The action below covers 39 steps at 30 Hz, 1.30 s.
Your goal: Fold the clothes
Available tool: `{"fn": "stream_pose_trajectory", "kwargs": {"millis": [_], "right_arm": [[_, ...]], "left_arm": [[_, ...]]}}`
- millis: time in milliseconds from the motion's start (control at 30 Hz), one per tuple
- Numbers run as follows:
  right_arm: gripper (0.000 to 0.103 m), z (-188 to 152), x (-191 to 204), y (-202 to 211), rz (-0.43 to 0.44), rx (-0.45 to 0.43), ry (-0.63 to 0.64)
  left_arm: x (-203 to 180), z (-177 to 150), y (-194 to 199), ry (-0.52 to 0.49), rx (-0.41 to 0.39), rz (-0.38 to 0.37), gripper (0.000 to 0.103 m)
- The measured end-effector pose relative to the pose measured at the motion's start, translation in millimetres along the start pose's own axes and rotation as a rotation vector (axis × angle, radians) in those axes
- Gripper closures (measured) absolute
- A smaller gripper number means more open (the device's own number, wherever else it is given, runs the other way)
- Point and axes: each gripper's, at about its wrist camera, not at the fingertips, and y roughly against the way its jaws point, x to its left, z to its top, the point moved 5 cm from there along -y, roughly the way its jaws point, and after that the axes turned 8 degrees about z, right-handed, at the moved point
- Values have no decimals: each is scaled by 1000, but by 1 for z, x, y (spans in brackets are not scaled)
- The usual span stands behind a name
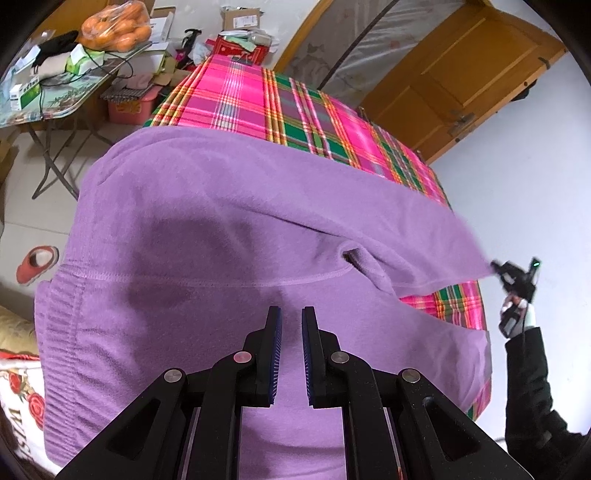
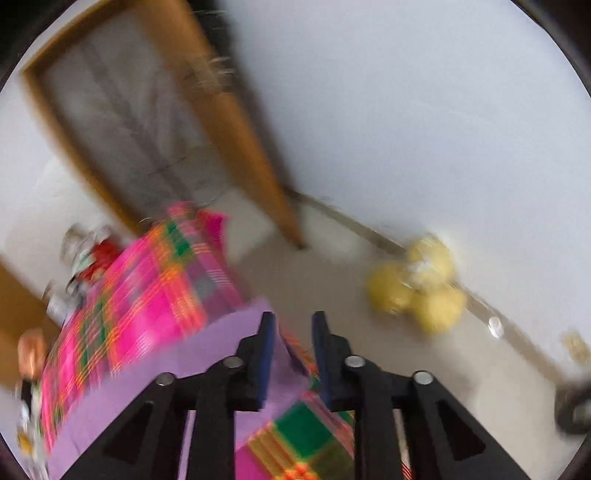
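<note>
A purple fleece garment point(image 1: 207, 229) lies spread over a bed with a pink and green plaid cover point(image 1: 258, 92); its ribbed waistband point(image 1: 59, 339) is at the left. My left gripper point(image 1: 291, 321) sits low on the cloth, its pads almost together with purple fabric between them. At the far right my right gripper point(image 1: 498, 266), held by a hand in a dark sleeve point(image 1: 524, 387), meets the garment's raised, stretched edge. In the blurred right wrist view a corner of the garment point(image 2: 286, 354) lies between the jaws of my right gripper point(image 2: 293, 317). It lies against the left pad, with a gap to the right one.
A folding table point(image 1: 55, 107) at the left holds a bag of oranges point(image 1: 114, 29) and boxes. A red shoe point(image 1: 37, 264) lies on the floor. A wooden door point(image 1: 461, 74) stands behind the bed. Yellow fruit in a bag point(image 2: 417, 288) sits by the wall.
</note>
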Motion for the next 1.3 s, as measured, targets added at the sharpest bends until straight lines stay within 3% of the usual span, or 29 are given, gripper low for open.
{"fn": "stream_pose_trajectory", "kwargs": {"millis": [33, 133, 233, 300, 400, 567, 733, 867, 1033, 1300], "right_arm": [[65, -3, -9, 3, -13, -20, -39], [64, -12, -3, 15, 29, -39, -30], [64, -18, 31, 43, 213, -77, 32], [59, -28, 71, 63, 331, -96, 152], [55, -52, 122, 75, 472, -22, 272], [55, -111, 198, 80, 579, 121, 489], [55, -193, 274, 64, 515, 230, 880], [55, -237, 311, 46, 543, 302, 1013], [55, -251, 344, 4, 537, 373, 1070], [55, -251, 376, -60, 531, 442, 1046]], "left_arm": [[0, 1, 3, 0, -10, -6, 92], [1, 4, 13, 2, -54, -24, 92], [6, 13, 27, 16, -129, -30, 90], [13, 20, 39, 39, -185, -24, 88], [28, 29, 57, 82, -264, -4, 87], [62, 46, 72, 165, -311, 53, 83], [112, 73, 64, 219, -302, 99, 71], [163, 95, 38, 288, -251, 81, 63], [190, 112, 6, 274, -191, 39, 51], [185, 126, -41, 168, -104, -16, 46]]}}
